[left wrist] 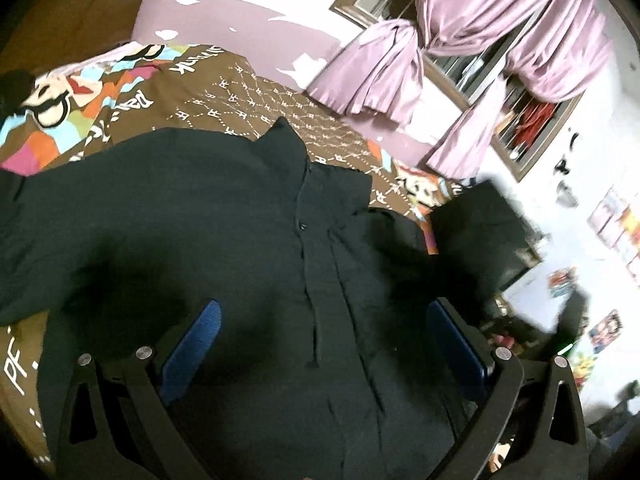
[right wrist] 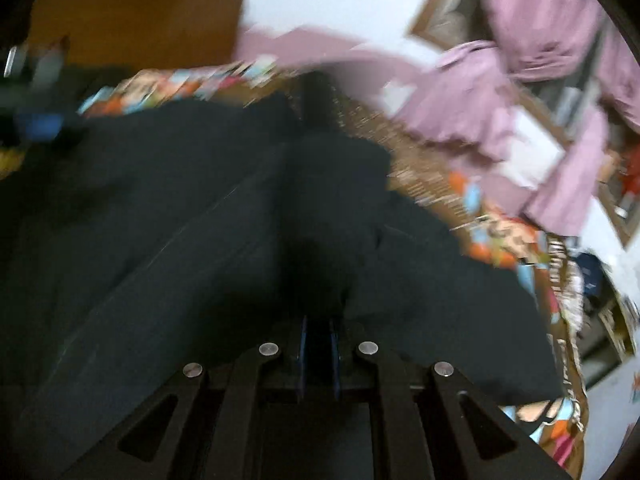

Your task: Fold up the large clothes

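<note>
A large black button-front shirt [left wrist: 200,220] lies spread on a brown patterned bedspread [left wrist: 240,96], collar toward the far side. My left gripper [left wrist: 324,312] hovers over the shirt's button placket, open wide, with nothing between its blue pads [left wrist: 200,344]. In the blurred right wrist view the same shirt [right wrist: 160,200] fills the middle, and a bunched peak of its cloth runs up into my right gripper [right wrist: 318,320], whose blue pads stand almost together, shut on that cloth. A blurred blue and black shape [right wrist: 36,124] at the left edge looks like the left gripper.
Pink curtains [left wrist: 400,64] hang tied over a barred window [left wrist: 500,92] beyond the bed. A dark blurred shape [left wrist: 476,224] sits at the bed's right edge. A brown wooden panel [right wrist: 132,20] stands at the far left. Clutter lies on the floor [left wrist: 560,320] to the right.
</note>
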Demonstrator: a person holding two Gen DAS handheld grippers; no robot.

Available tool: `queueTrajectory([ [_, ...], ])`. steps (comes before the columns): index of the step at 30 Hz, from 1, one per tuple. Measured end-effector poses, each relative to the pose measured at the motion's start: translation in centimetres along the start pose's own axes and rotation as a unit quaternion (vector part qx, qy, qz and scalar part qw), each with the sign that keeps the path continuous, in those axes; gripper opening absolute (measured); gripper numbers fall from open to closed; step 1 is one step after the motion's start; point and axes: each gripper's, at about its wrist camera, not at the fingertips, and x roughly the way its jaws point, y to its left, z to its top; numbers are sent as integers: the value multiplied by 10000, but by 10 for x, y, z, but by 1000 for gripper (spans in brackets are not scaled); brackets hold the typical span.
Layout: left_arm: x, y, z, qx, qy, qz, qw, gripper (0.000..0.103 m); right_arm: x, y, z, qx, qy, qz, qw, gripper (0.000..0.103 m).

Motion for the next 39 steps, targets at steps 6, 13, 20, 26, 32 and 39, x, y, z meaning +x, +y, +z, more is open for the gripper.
queueTrajectory([
  [6, -9, 20, -13, -236, 162, -547, 9981, 101, 8, 20, -18, -397, -14, -92, 9992, 60],
  [13, 24, 14, -1, 192, 522, -456, 9974, 101, -9, 3, -49, 26, -142, 222, 9996, 85],
  [20, 103, -2, 26, 1046, 953, 51, 9899, 100, -22, -3, -60, 408, -211, 322, 9984, 94],
  [26, 150, 4, 8, 1370, 1508, -34, 9790, 73, -34, -3, -69, 435, -422, 193, 9980, 94],
  [32, 156, 3, 0, 1700, 1505, 390, 9731, 16, -40, -22, -61, 936, -693, -276, 9928, 94],
  [39, 152, -13, -10, 2237, 1314, 461, 9647, 3, -54, -41, -45, 1478, -1154, -754, 9794, 94],
])
